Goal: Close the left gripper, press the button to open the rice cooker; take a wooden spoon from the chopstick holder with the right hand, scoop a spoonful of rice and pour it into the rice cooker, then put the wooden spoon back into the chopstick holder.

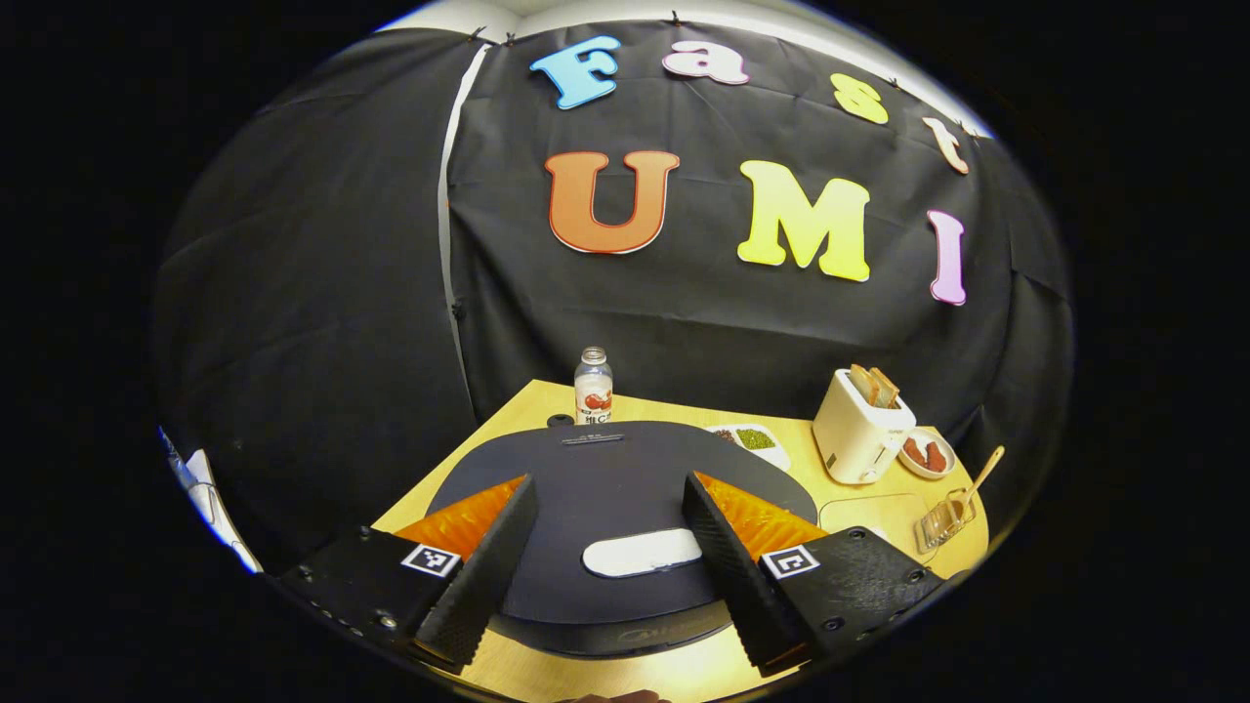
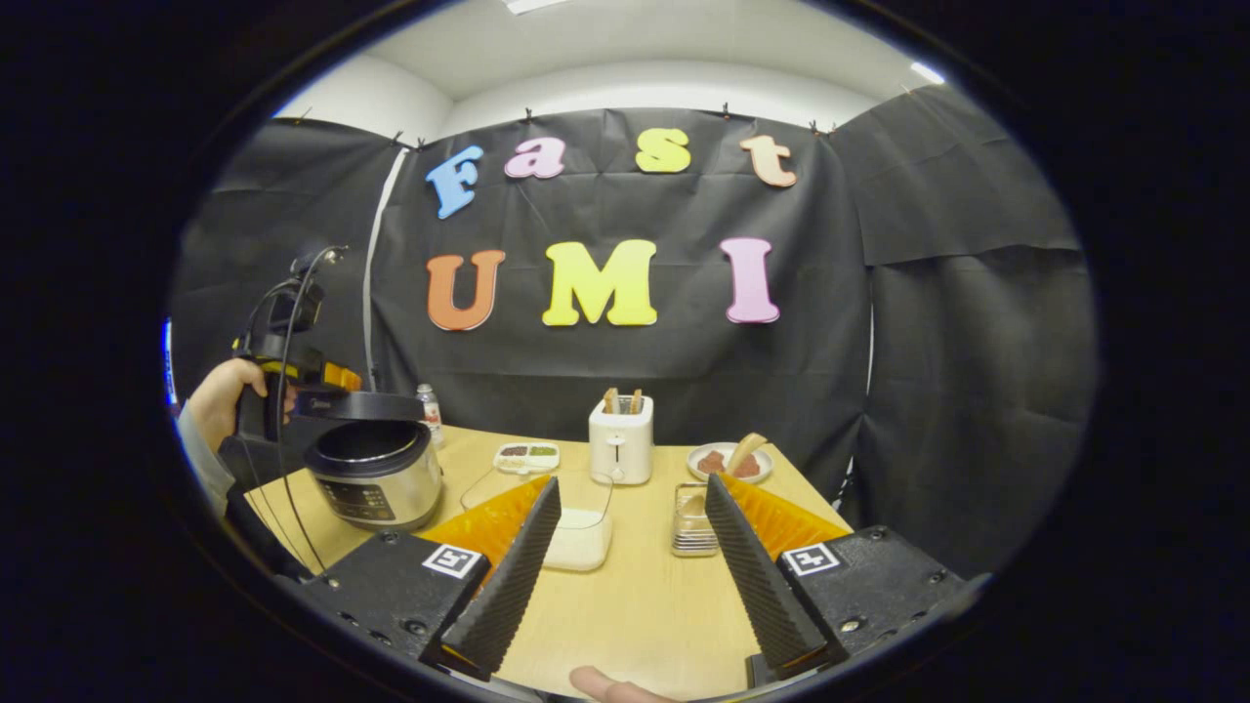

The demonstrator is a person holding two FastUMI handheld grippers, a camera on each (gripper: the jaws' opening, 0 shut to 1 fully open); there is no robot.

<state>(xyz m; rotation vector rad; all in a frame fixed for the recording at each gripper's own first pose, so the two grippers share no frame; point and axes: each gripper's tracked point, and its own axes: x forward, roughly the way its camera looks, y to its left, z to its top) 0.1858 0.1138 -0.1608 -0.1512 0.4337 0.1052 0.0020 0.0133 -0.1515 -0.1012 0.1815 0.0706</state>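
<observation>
The rice cooker [image 2: 376,478] stands at the table's left, its dark lid [image 2: 356,405] lifted a little above the silver pot. My left gripper [image 1: 610,566] is open, fingers spread over the lid [image 1: 605,478] on either side of its white oval button [image 1: 642,552]. In the right gripper view a hand holds that left gripper [image 2: 293,366] just behind the lid. My right gripper [image 2: 635,586] is open and holds nothing, low over the table's front. The wooden spoon [image 2: 747,449] leans in the chopstick holder [image 2: 691,517] ahead of it. A clear rice container [image 2: 576,532] sits centre-left.
A white toaster [image 2: 621,439] with bread stands at the back, a plate of red pieces [image 2: 728,461] to its right. A small dish of beans [image 2: 527,454] and a bottle [image 2: 427,410] are behind the cooker. A cable [image 2: 278,469] hangs from the left gripper.
</observation>
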